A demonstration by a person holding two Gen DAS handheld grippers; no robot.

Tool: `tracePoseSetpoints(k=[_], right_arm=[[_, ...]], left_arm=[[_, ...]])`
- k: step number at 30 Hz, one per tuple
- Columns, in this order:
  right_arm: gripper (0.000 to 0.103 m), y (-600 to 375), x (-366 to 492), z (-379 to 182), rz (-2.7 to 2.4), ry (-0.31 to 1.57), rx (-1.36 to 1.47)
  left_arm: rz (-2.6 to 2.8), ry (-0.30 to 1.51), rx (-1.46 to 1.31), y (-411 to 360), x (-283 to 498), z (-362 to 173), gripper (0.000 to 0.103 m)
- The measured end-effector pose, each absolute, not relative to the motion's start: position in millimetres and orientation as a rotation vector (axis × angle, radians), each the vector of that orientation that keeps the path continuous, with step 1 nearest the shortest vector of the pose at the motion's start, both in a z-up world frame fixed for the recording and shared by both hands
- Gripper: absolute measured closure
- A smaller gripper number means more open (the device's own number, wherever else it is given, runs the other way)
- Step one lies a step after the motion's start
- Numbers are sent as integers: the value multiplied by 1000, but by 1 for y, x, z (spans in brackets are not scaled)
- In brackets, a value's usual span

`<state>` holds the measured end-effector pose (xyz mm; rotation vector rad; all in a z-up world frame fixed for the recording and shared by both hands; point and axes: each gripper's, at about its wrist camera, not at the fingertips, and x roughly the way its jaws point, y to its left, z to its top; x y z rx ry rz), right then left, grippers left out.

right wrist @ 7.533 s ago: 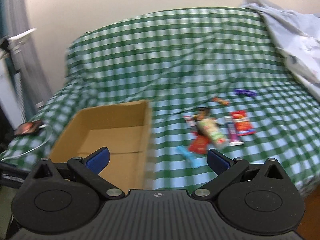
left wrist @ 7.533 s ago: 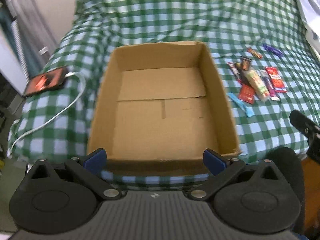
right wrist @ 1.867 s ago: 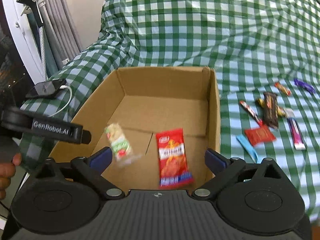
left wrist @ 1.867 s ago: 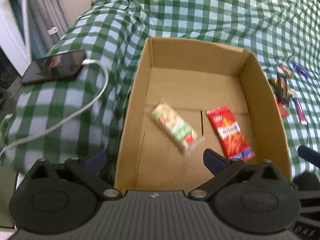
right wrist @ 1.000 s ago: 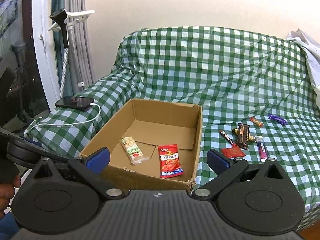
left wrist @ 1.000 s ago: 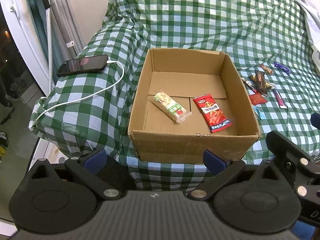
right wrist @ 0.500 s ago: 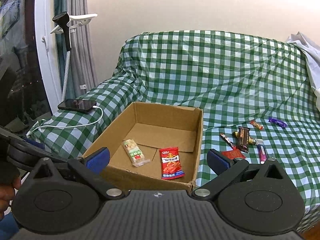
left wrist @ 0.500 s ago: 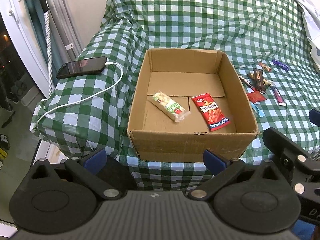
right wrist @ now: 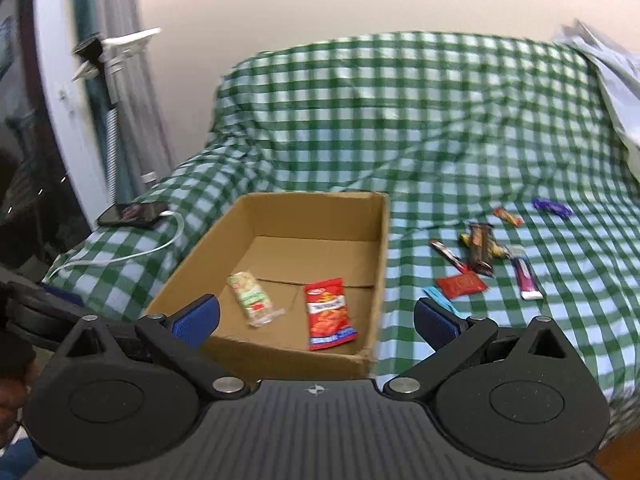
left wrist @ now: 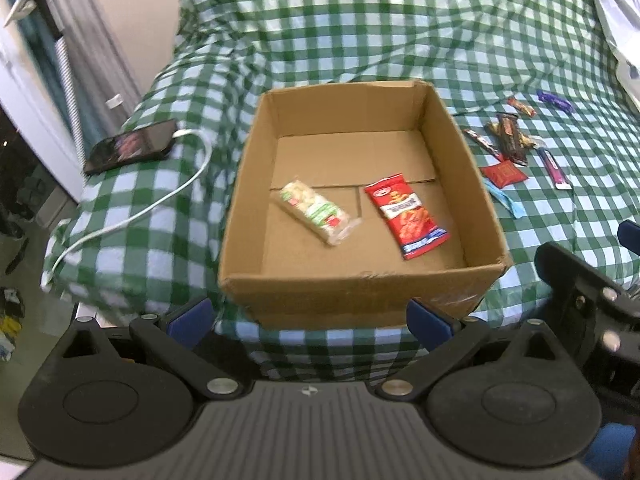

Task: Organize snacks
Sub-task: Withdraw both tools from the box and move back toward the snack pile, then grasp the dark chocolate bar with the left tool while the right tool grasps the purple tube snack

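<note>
An open cardboard box (left wrist: 352, 288) sits on the green checked cloth; it also shows in the right wrist view (right wrist: 382, 248). Inside lie a clear cracker pack (left wrist: 314, 210) (right wrist: 250, 298) and a red chip packet (left wrist: 406, 214) (right wrist: 328, 312). Several small snacks lie on the cloth right of the box: a red sachet (left wrist: 503, 173) (right wrist: 462, 283), a dark bar (left wrist: 510, 138) (right wrist: 480, 248), a pink stick (left wrist: 554, 168) (right wrist: 526, 276), a blue stick (left wrist: 504, 202), a purple wrapper (right wrist: 552, 207). My left gripper (left wrist: 310, 316) and right gripper (right wrist: 316, 320) are open and empty, held in front of the box.
A black phone (left wrist: 130, 146) with a white cable (left wrist: 132, 212) lies on the cloth left of the box. White bedding (right wrist: 616, 92) lies at the far right. Curtains and a white clip stand (right wrist: 116, 48) are at the left. The right gripper's body (left wrist: 592, 296) shows at the left view's right edge.
Both grippers have moved forward toward the box over the last half second, so it looks larger. The snacks have not moved. Earlier, the cracker pack and red packet went into the box.
</note>
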<state>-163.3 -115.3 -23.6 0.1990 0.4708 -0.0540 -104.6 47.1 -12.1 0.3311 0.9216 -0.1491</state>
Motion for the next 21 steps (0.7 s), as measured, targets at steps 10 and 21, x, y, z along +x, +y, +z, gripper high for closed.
tracePoseSetpoints(k=[10, 21], right_arm=[[1, -225, -149, -59, -294, 490, 338], [1, -365, -64, -136, -519, 558, 382]], left_arm=[[-296, 938, 384, -61, -50, -12, 0], [-380, 995, 431, -221, 69, -66, 0]])
